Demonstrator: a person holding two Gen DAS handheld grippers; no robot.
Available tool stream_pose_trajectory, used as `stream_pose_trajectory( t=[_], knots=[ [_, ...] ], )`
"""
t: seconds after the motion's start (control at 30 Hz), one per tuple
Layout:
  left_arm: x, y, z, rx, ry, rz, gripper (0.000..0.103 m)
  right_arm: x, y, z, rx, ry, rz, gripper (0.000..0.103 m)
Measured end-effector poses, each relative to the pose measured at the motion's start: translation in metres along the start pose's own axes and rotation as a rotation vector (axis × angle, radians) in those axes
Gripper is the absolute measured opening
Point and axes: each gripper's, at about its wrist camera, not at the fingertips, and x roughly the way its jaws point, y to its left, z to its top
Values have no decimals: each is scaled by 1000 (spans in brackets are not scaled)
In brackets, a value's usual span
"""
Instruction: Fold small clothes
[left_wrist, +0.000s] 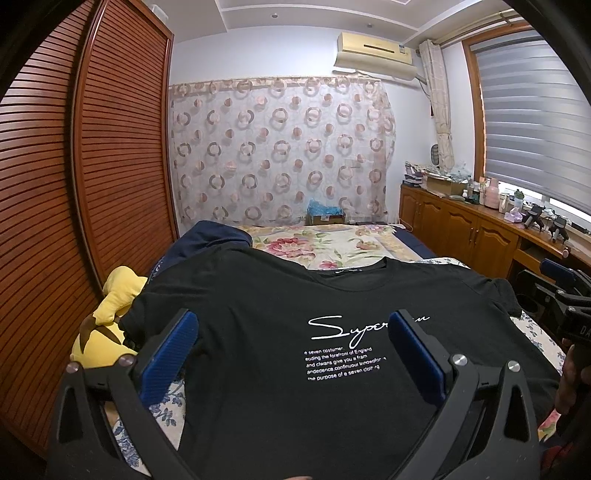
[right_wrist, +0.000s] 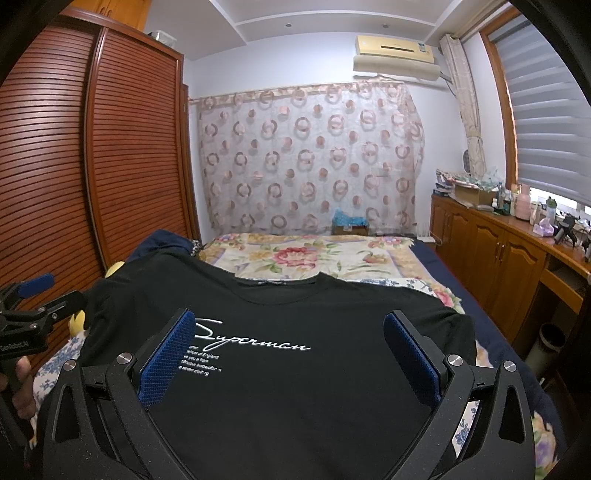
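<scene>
Both grippers, left gripper (left_wrist: 291, 350) and right gripper (right_wrist: 291, 350), hover spread wide over the black T-shirt (left_wrist: 295, 387) lying flat on the bed (right_wrist: 314, 258); light, limp cotton, best pinched at shoulder or hem.

Black tongs (left_wrist: 291, 354) carry ribbed blue pads (right_wrist: 168, 360) and silver screws (right_wrist: 453, 359).

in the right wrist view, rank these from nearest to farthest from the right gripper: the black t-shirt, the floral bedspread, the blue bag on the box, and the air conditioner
1. Black t-shirt: directly under the open right gripper.
2. Floral bedspread: beyond the shirt collar, mid-bed.
3. Blue bag: far end of the bed, before the curtain.
4. Air conditioner: high on the back wall.
</scene>
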Motion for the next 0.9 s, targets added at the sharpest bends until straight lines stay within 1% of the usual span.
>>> stream_pose_trajectory(
  t=[0.9],
  knots=[
    [-1, 0, 1, 3, -3, 3, 103, -1, 1, 2, 2, -3, 0, 103]
  ],
)
